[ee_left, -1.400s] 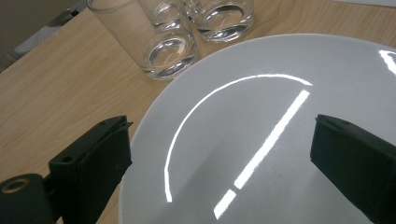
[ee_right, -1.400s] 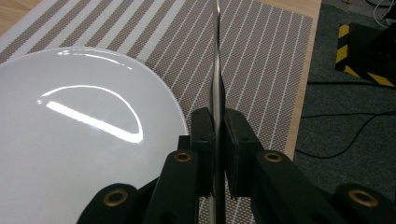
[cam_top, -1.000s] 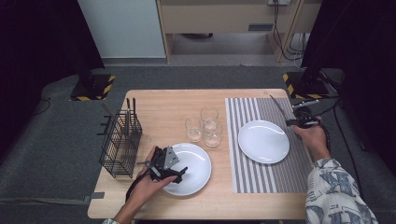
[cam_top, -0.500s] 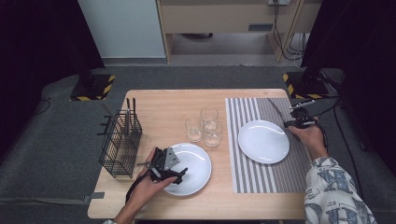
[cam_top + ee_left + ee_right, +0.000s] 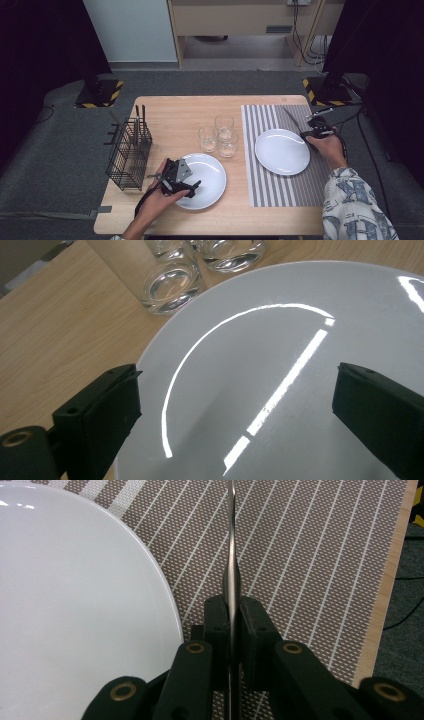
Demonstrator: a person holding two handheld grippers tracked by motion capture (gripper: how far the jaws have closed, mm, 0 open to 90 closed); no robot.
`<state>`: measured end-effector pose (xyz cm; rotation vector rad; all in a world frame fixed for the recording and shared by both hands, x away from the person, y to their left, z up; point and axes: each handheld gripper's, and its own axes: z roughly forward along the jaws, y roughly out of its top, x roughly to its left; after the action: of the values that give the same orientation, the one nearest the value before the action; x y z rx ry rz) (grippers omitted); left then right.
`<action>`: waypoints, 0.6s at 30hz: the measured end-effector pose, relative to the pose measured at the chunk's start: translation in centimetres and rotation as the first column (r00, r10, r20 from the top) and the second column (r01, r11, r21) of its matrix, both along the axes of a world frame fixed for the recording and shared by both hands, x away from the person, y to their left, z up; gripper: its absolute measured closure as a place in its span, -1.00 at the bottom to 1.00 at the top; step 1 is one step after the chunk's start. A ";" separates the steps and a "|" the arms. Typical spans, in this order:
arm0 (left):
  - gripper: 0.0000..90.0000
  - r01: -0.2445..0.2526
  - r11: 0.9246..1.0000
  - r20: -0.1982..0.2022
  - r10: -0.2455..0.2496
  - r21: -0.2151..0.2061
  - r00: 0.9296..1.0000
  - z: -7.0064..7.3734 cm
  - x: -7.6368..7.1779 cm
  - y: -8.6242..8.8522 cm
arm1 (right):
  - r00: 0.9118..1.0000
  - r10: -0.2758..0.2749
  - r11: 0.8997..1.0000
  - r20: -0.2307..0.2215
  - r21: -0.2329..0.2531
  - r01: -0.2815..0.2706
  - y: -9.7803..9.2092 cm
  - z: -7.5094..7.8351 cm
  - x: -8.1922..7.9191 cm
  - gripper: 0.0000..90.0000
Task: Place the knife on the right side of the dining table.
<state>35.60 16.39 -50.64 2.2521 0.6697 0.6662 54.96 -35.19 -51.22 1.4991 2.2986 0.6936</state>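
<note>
Cutlery piece (image 5: pixel 231 555), thin stiff slippery metal, clamped edge-on in right tool (image 5: pixel 231 611), prob. light; left tool (image 5: pixel 235 405) spread apart over plate (image 5: pixel 280 365).

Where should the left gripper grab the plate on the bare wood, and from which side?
Grip the plate at its near-left rim, coming in low from the person's side. It lies flat, so only the thin raised edge offers a pinch. The left gripper hovers open over it there. The far edge is crowded by the three glasses, so probably avoid that side.
</note>
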 end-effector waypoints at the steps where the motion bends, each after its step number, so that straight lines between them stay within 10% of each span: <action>1: -0.90 0.000 1.000 0.000 0.000 0.000 1.000 0.0 0.0 0.0 | 1.000 0.000 1.000 0.000 0.000 0.000 0.0 0.0 0.0 0.85; 18: -0.90 0.010 1.000 0.001 -0.010 0.004 1.000 0.0 -0.2 -0.3 | 0.999 -0.009 1.000 0.033 0.005 0.009 -0.2 -0.2 -0.2 0.78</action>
<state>35.36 16.08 -50.69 2.2573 0.6568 0.6650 54.76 -35.41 -51.46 1.4886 2.2661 0.7160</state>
